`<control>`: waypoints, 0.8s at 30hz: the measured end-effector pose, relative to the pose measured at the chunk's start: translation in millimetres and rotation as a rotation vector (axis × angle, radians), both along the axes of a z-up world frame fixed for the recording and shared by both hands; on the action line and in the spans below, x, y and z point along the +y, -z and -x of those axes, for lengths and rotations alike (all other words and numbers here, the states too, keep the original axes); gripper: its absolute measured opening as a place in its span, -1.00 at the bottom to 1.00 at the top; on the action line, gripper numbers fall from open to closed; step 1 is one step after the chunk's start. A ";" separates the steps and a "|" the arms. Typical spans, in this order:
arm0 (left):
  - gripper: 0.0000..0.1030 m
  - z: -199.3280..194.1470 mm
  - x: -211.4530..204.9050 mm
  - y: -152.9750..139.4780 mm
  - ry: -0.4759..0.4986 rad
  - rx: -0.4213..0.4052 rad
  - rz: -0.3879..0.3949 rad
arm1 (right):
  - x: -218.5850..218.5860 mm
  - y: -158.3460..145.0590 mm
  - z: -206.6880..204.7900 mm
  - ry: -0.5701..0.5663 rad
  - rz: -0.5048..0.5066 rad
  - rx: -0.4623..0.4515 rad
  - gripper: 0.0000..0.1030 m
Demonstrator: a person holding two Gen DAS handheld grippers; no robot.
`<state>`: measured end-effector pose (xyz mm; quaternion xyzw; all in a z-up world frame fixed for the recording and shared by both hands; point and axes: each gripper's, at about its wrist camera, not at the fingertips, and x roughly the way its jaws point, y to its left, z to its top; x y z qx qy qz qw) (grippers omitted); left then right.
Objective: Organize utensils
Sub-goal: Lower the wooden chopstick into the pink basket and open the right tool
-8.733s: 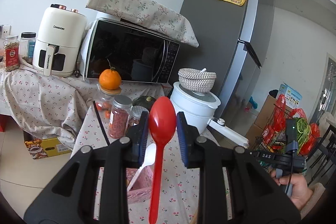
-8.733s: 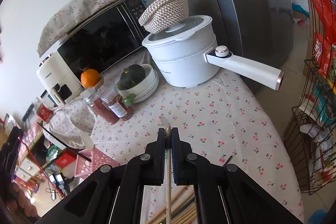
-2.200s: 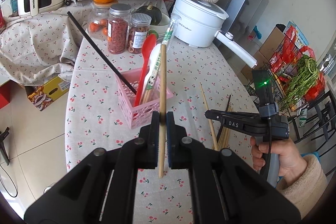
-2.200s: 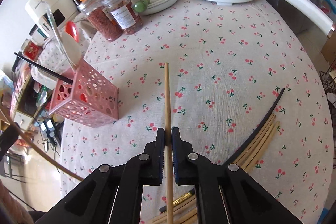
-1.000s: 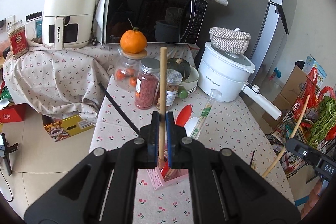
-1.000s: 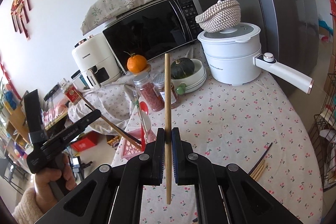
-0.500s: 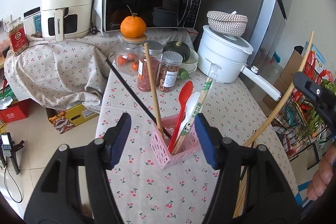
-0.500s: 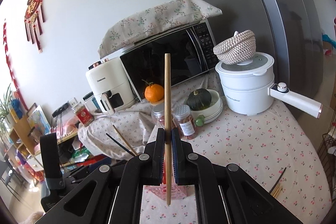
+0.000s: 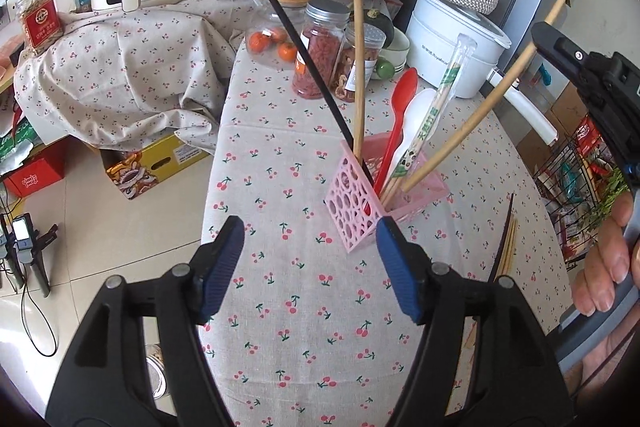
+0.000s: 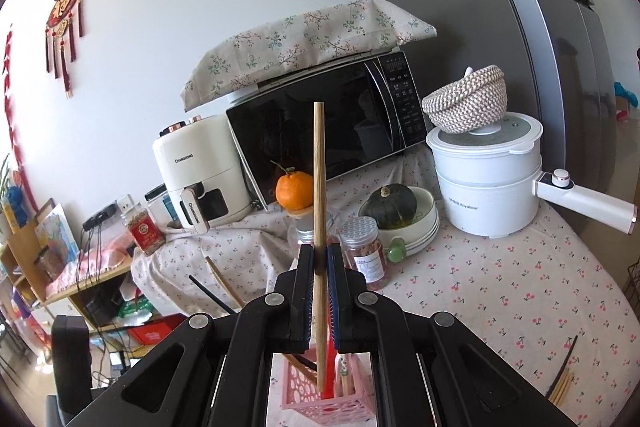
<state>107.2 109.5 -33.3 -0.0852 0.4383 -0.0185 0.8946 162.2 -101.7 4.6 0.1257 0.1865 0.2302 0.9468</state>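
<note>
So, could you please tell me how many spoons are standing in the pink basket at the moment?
2. A red spoon stands in the pink basket, and a white spoon leans just right of it. More could be hidden lower among the chopsticks.

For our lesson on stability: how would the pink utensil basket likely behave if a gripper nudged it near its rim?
The pink basket looks like thin perforated plastic, so probably light and easily slid. Tall chopsticks and the red spoon lean out above its rim, so it may tip toward them.

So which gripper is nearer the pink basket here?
Right. The right gripper holds a chopstick dipping into the pink basket; the left gripper hangs open, short of it.
</note>
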 end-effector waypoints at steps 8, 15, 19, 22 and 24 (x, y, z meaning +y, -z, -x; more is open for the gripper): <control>0.39 -0.6 -5.3 2.9 0.024 0.016 -0.006 | 11.9 27.0 -16.7 -0.039 0.034 0.107 -0.86; 0.57 -0.6 -12.0 5.1 0.033 0.033 -0.001 | -10.5 21.2 -13.7 -0.036 -0.004 0.166 0.14; 0.58 0.5 -19.1 6.5 0.053 0.044 -0.002 | -32.5 12.9 -7.2 -0.027 0.001 0.181 0.30; 0.59 1.2 -27.1 7.5 0.072 0.053 -0.003 | -52.5 12.2 -4.0 -0.002 0.023 0.201 0.45; 0.60 1.5 -33.8 9.5 0.087 0.063 -0.004 | -67.5 14.6 -3.2 0.019 0.039 0.223 0.57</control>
